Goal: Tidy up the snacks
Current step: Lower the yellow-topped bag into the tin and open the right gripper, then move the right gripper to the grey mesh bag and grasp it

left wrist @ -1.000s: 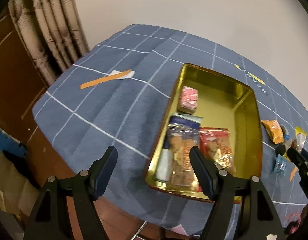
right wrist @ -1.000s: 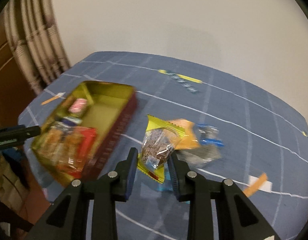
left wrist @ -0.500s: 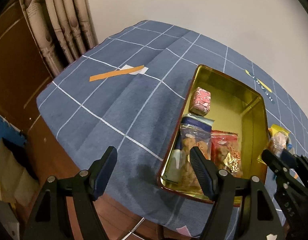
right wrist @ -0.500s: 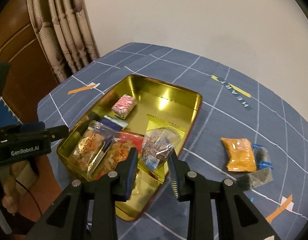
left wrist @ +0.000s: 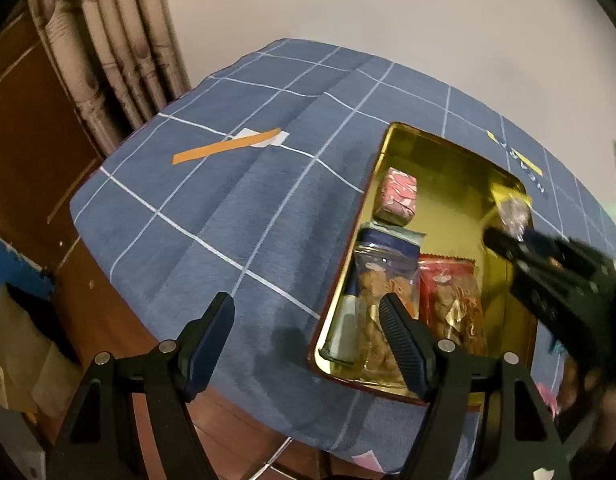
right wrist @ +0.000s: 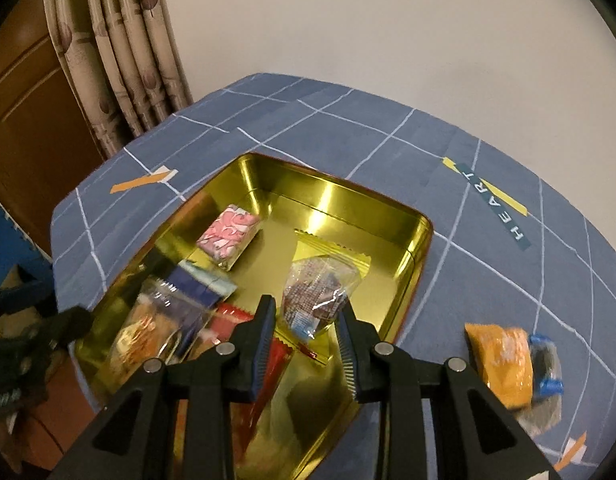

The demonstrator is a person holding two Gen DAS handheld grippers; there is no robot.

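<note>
A gold tin (right wrist: pixel 422 240) sits on the blue checked tablecloth; it also shows in the left wrist view (left wrist: pixel 456 148). Inside lie a pink packet (right wrist: pixel 228 232), a dark blue packet (right wrist: pixel 200 284), a clear cookie bag (left wrist: pixel 382 292) and a red bag (left wrist: pixel 452 300). My right gripper (right wrist: pixel 308 332) is over the tin with its jaws parted; the clear-and-yellow snack packet (right wrist: pixel 320 292) sits between and ahead of the fingers, above the tin floor. My left gripper (left wrist: pixel 304 332) is open and empty over the cloth by the tin's near left corner.
An orange packet (right wrist: pixel 504 364) and a blue-and-clear packet (right wrist: pixel 548 372) lie on the cloth right of the tin. Orange tape strip (left wrist: pixel 228 146) lies on the cloth to the left. Curtain (left wrist: pixel 108 60) and wooden door stand beyond the table edge.
My right gripper carried the yellow-edged packet from the cloth to over the tin, and its jaws have widened. The left gripper shifted slightly left and stayed open.
</note>
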